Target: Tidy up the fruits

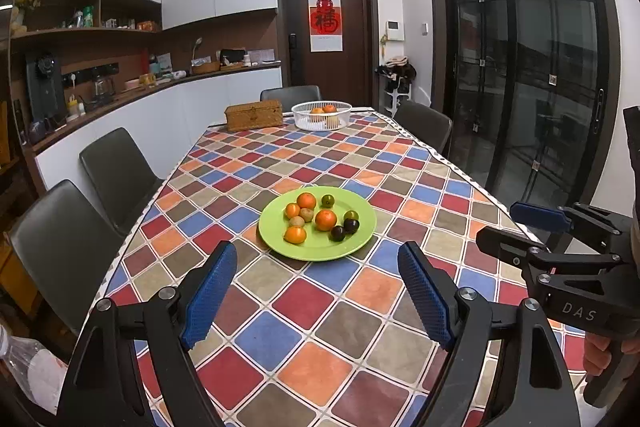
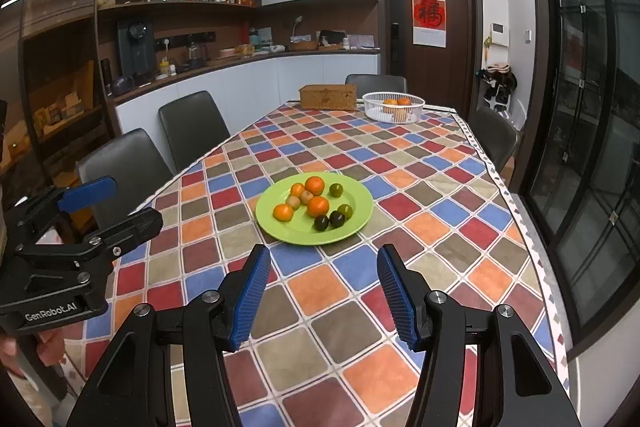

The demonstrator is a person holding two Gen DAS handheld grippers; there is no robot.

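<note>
Both your grippers, left gripper (image 1: 318, 291) and right gripper (image 2: 322, 293), hang wide open and empty above the checkered table (image 1: 360, 163), short of the green plate (image 1: 320, 251) of fruit.

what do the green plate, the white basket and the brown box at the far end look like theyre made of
Green plate: probably plastic or melamine; uniform lime colour, smooth with a soft sheen.
White basket: looks like moulded plastic; thin slatted walls that the oranges show through.
Brown box: apparently woven rattan or wicker; tan, matte, with a fine weave texture. Too far to tell the exact fibre.
</note>
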